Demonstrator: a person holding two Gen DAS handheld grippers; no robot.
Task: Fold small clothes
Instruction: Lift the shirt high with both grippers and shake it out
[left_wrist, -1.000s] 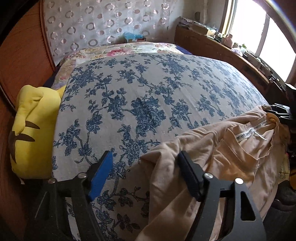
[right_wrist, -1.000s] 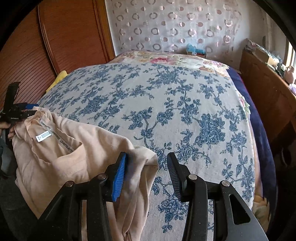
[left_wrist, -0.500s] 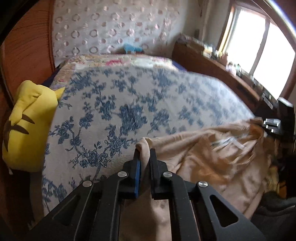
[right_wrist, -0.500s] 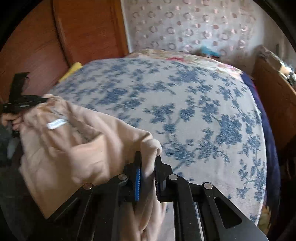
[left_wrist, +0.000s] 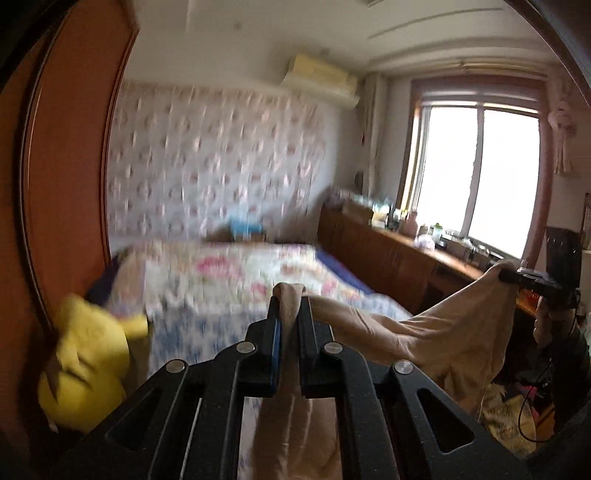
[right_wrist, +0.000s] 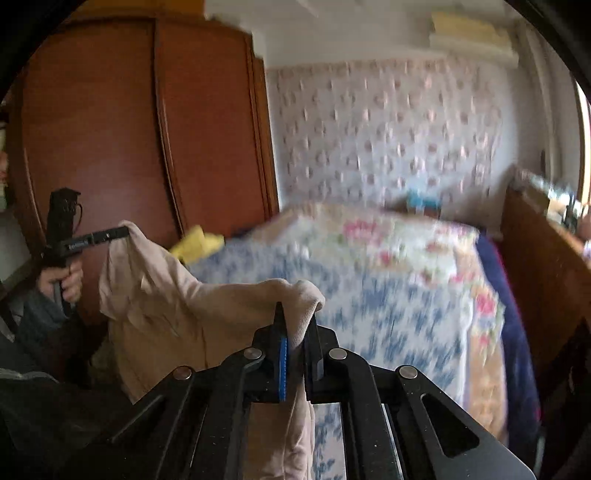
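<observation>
My left claw (left_wrist: 289, 306) is clamped on a bunched edge of the beige garment (left_wrist: 436, 332); a tuft of cloth pokes out above the pads, and more of it hangs down between the claw's arms. My right claw (right_wrist: 297, 325) pinches another edge of the same garment (right_wrist: 166, 295), with a rounded fold bulging over its tip and a strip trailing below.

Both claws have just closed, each with cloth between its pads.

In the left wrist view I can see the right claw (left_wrist: 517, 277) far off at the right edge, pinching the far corner, with the hand (left_wrist: 543, 325) under it. The cloth sags in a curve between the two grips.

In the right wrist view the left claw (right_wrist: 118, 232) shows at the left, pinching its corner, with the hand (right_wrist: 62, 284) on its handle.

The garment hangs in the air at the near edge of the bed (left_wrist: 221, 280), lifted off the blue-flowered cover (right_wrist: 388, 317).

A yellow plush (left_wrist: 85, 365) sits at the bed's left side against the wooden wardrobe (right_wrist: 147, 129). Beyond the bed I see a patterned curtain (left_wrist: 214, 158), a window (left_wrist: 480, 177) on the right with a cluttered wooden ledge (left_wrist: 406, 251) below it, and an air conditioner (left_wrist: 321, 77) up on the wall. The whole background is blurred.
</observation>
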